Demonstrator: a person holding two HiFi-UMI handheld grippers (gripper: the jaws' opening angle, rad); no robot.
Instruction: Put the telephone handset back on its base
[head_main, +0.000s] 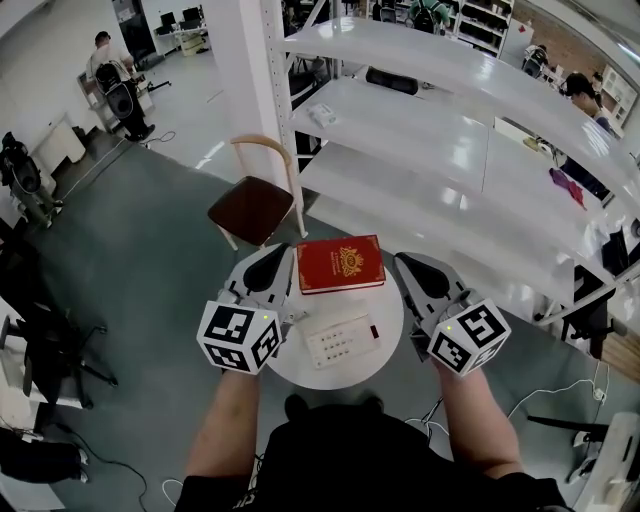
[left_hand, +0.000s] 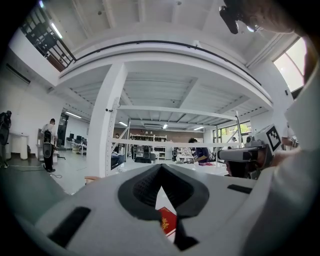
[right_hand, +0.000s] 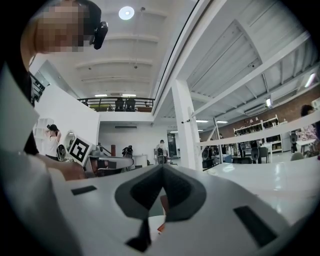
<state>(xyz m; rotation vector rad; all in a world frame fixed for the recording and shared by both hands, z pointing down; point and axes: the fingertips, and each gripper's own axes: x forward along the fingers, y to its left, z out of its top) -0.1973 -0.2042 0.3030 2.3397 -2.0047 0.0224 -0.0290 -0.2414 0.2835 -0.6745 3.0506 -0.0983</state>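
Both claws are up beside the small round table (head_main: 330, 378), and both are pinched closed with nothing in them. My left claw (head_main: 272, 265) is at the table's left edge and my right claw (head_main: 415, 268) at its right edge. Between them the white telephone (head_main: 342, 340) lies flat on the near half of the table, keypad up, with the red book (head_main: 341, 263) just beyond it on the far side.

From above I can't make out whether the handset sits on the base or lies off it. This scene would fit a handset waiting to be lifted or one already home. So the thing to get right is reading the phone before committing. If the handset is loose, I'd grip it across its narrow middle, keep it level and line it up lengthwise with the cradle.

Pose now: both forearms reach out from my body. The claws point level toward the far side, marker cubes nearest me, tips angled slightly in toward the book.
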